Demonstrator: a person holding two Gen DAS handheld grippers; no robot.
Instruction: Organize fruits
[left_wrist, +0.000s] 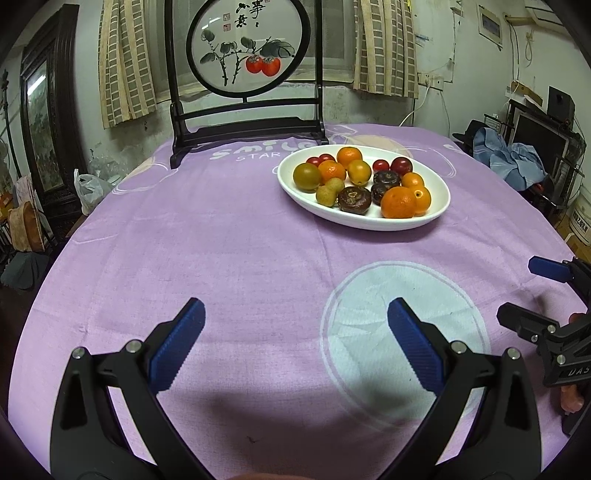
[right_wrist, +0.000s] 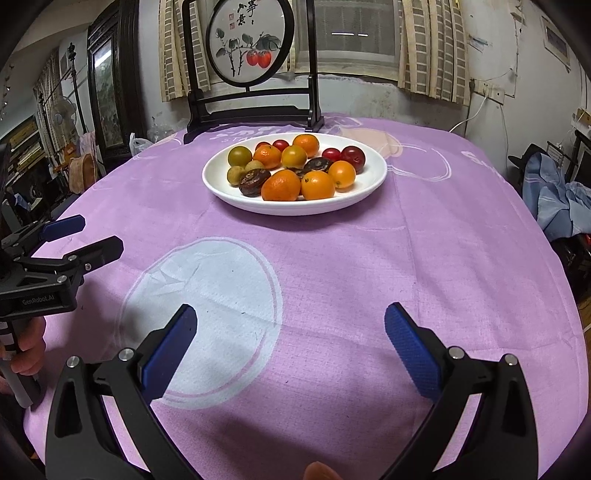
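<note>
A white oval plate stands on the far half of the purple tablecloth; it also shows in the right wrist view. It holds several small fruits: orange tangerines, red cherry tomatoes, dark brown fruits and a greenish one. My left gripper is open and empty, low over the cloth, well short of the plate. My right gripper is open and empty, also short of the plate. Each gripper shows at the other view's edge.
A dark wooden stand with a round persimmon painting stands at the table's far edge behind the plate. The cloth has a white circle print near the grippers. Furniture, bags and clothes surround the table.
</note>
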